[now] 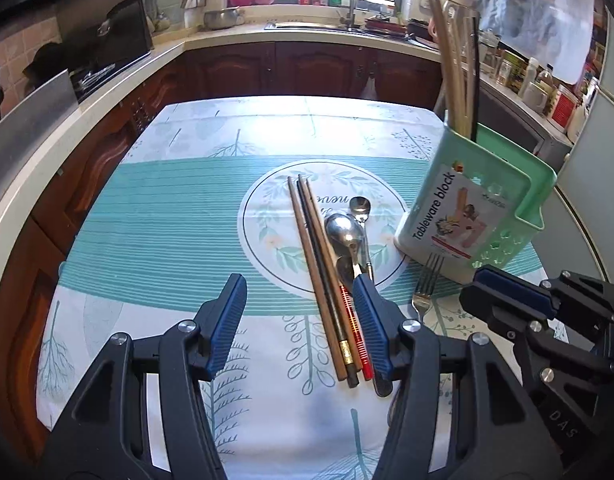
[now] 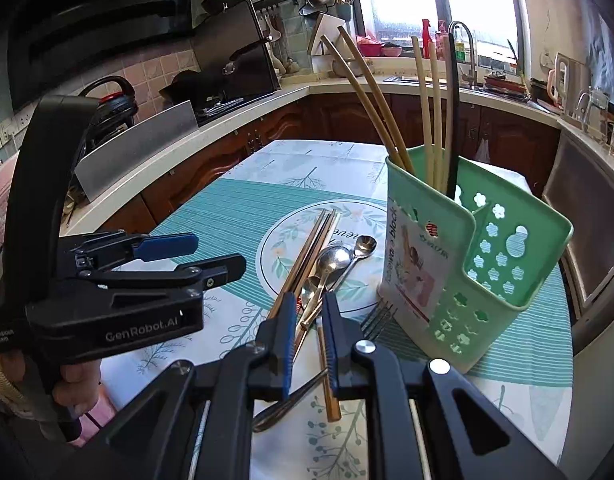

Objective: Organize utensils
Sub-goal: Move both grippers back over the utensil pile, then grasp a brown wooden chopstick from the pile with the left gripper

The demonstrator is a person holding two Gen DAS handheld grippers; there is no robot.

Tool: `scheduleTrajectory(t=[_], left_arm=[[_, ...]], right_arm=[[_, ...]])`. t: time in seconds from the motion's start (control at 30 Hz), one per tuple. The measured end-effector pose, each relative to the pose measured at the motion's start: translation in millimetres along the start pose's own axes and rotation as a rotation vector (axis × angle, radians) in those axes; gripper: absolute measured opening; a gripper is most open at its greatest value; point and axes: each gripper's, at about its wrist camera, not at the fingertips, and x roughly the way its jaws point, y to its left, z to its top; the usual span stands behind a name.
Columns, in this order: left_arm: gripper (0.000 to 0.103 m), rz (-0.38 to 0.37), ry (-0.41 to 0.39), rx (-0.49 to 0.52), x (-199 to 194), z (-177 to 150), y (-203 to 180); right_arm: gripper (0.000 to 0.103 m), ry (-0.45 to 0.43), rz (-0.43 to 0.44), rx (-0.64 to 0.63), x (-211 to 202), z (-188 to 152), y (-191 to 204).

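Several chopsticks [image 1: 319,264] lie side by side on the tablecloth, with spoons [image 1: 345,232] just right of them and a fork [image 1: 427,280] by the green tableware holder [image 1: 475,204]. The holder [image 2: 467,264] stands upright with several chopsticks [image 2: 431,112] in it. My left gripper [image 1: 299,312] is open and empty, hovering over the handle ends of the chopsticks. My right gripper [image 2: 309,320] is nearly closed above the utensil pile [image 2: 327,264], with a narrow gap between its pads and nothing held. The left gripper [image 2: 195,256] also shows in the right wrist view.
The table carries a teal and white cloth [image 1: 167,216]. Kitchen counters [image 1: 107,92] with a stove and sink run along the left and back. A steel appliance [image 2: 591,232] stands close on the right of the table.
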Motion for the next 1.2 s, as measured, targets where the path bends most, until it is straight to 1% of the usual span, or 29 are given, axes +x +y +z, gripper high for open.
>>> scheduleTrajectory(t=[0.13,0.23,0.37,0.47,0.57,0.63,0.7,0.9,0.97,1.07,1.2], left_arm=[[0.052,-0.003,0.025,-0.045,4.9,-1.6,9.4],[0.052,-0.028,0.045,-0.075,9.1,-4.3,17.1],[0.052,-0.034,0.104,-0.093,23.1,-6.0,23.9],[0.052,-0.038,0.152,-0.093,35.1,-5.3,24.8],[0.052,-0.067,0.221,-0.097,51.6,-2.3,23.7],[0.048,-0.09,0.267,-0.104,64.1,1.9,23.6],[0.039,-0.111,0.312,-0.103,77.8,8.5,22.2],[0.024,-0.108,0.422,-0.094,120.1,33.3,18.4],[0.023,-0.111,0.458,-0.102,132.7,40.9,21.3],[0.023,-0.121,0.484,-0.117,144.0,50.0,21.1],[0.023,-0.086,0.501,-0.085,156.2,60.2,15.3]], right_arm=[[0.013,0.012,-0.014,0.006,5.1,-3.1,7.7],[0.013,0.039,-0.002,0.025,12.1,-4.5,10.7],[0.013,0.045,0.02,0.035,16.7,-6.4,14.0],[0.013,0.048,0.006,0.029,19.3,-8.2,16.6],[0.013,0.069,0.013,0.035,25.0,-9.9,15.8],[0.013,0.082,0.013,0.05,28.9,-10.9,12.7],[0.013,0.087,0.022,0.07,31.9,-11.3,8.4],[0.013,0.089,0.036,0.117,34.0,-15.4,-3.7],[0.013,0.091,0.04,0.125,34.6,-16.7,-5.8],[0.013,0.094,0.043,0.14,35.6,-17.5,-11.8],[0.013,0.101,0.051,0.167,37.2,-20.1,-20.5]])
